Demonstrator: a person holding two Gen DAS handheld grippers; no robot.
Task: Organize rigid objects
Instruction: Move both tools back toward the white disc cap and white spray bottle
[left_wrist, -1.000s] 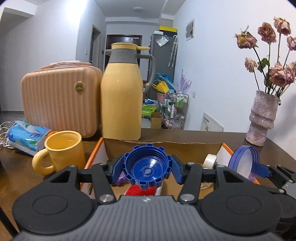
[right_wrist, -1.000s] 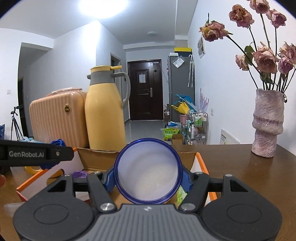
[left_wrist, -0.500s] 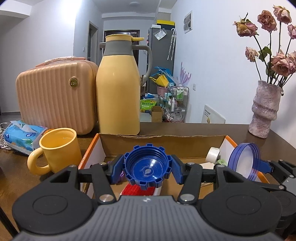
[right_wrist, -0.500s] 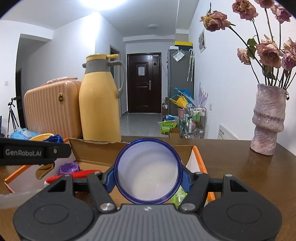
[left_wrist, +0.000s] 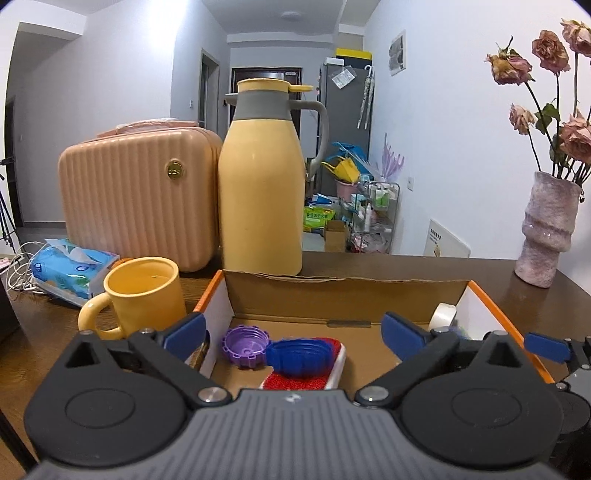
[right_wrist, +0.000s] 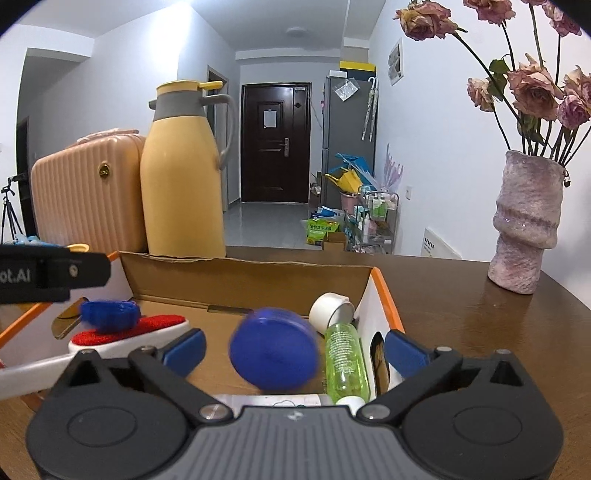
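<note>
Both grippers hang over an orange-edged cardboard box (left_wrist: 343, 291) on the brown table. My left gripper (left_wrist: 293, 330) is open and empty. Below it a ridged blue cap (left_wrist: 299, 356), blurred, lies on a red and white brush (left_wrist: 306, 376) next to a purple cap (left_wrist: 244, 345). My right gripper (right_wrist: 293, 347) is open and empty. A round blue lid (right_wrist: 273, 352), blurred, is in the box (right_wrist: 243, 280) just below its fingers. The ridged blue cap (right_wrist: 109, 314) shows on the brush (right_wrist: 129, 332) at the left.
A green bottle (right_wrist: 345, 360) and a white tape roll (right_wrist: 330, 312) lie at the box's right side. A yellow mug (left_wrist: 142, 295), tissue pack (left_wrist: 70, 267), peach case (left_wrist: 140, 199) and yellow jug (left_wrist: 262, 184) stand behind and left. A pink vase (right_wrist: 524, 225) stands at the right.
Both grippers have opened. The ridged blue cap has dropped from the left gripper onto the brush. The round blue lid has dropped from the right gripper into the box.
</note>
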